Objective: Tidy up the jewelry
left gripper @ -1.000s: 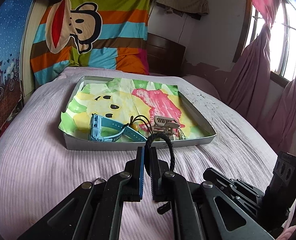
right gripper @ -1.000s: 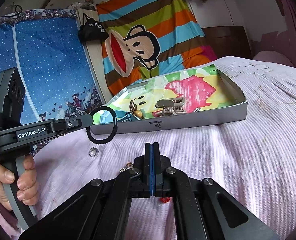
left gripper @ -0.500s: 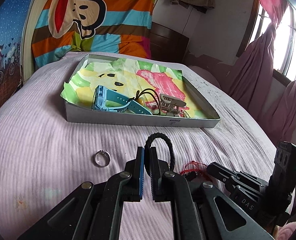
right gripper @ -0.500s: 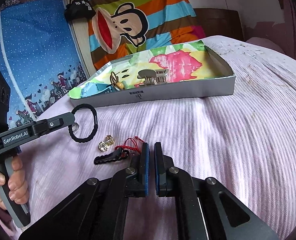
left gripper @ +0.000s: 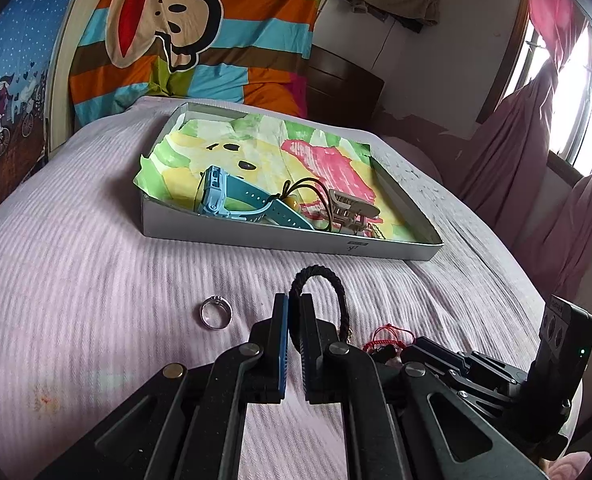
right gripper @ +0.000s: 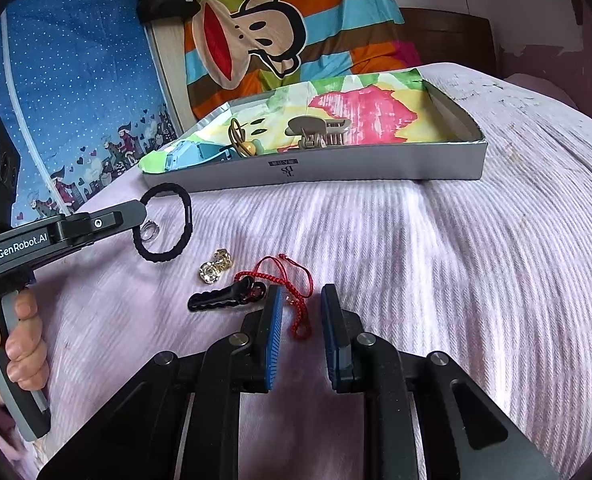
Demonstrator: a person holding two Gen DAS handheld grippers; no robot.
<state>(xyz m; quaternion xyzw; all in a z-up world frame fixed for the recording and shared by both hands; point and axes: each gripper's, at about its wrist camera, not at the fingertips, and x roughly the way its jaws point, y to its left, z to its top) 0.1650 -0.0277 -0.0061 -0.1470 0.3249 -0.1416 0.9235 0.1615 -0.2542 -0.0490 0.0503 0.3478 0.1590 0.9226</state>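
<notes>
At lower centre of the right wrist view, the right hand-held gripper [right gripper: 302, 300] stands open astride a red cord bracelet [right gripper: 291, 280] lying lengthwise between its fingers on the bed [right gripper: 456, 260]. At left, the left hand-held gripper [right gripper: 143, 212] pinches a black braided hair tie [right gripper: 175, 240], the tray [right gripper: 336, 168] beyond.

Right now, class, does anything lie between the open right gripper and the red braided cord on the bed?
Nothing visible does. The right gripper already straddles the red braided cord; the black hair clip lies just left of it.
</notes>
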